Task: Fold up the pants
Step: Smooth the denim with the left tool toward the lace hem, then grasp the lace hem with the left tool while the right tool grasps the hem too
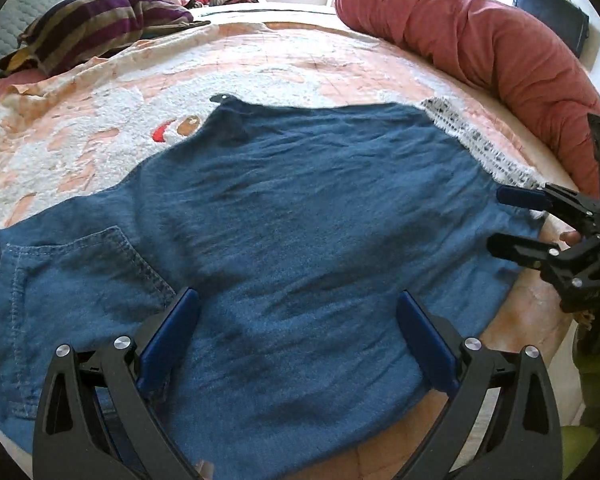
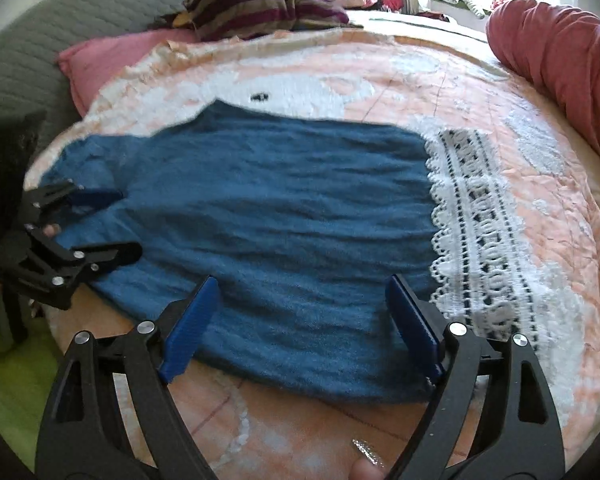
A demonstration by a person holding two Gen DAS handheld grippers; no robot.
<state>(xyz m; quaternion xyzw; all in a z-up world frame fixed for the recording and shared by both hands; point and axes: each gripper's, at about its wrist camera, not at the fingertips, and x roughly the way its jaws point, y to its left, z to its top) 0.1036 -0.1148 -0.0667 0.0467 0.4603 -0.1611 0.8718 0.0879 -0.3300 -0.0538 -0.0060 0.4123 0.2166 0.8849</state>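
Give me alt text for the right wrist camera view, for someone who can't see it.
Blue pants with a white lace hem lie flat on a peach bedspread. The open right gripper hovers over their near edge; the left gripper, also open, is at left.

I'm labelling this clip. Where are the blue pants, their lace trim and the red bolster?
blue pants (image 1: 300,216): left wrist view, middle of the wrinkled cloth.
lace trim (image 2: 476,216): right wrist view, centre band of the white lace.
red bolster (image 1: 480,40): left wrist view, its creased upper side.
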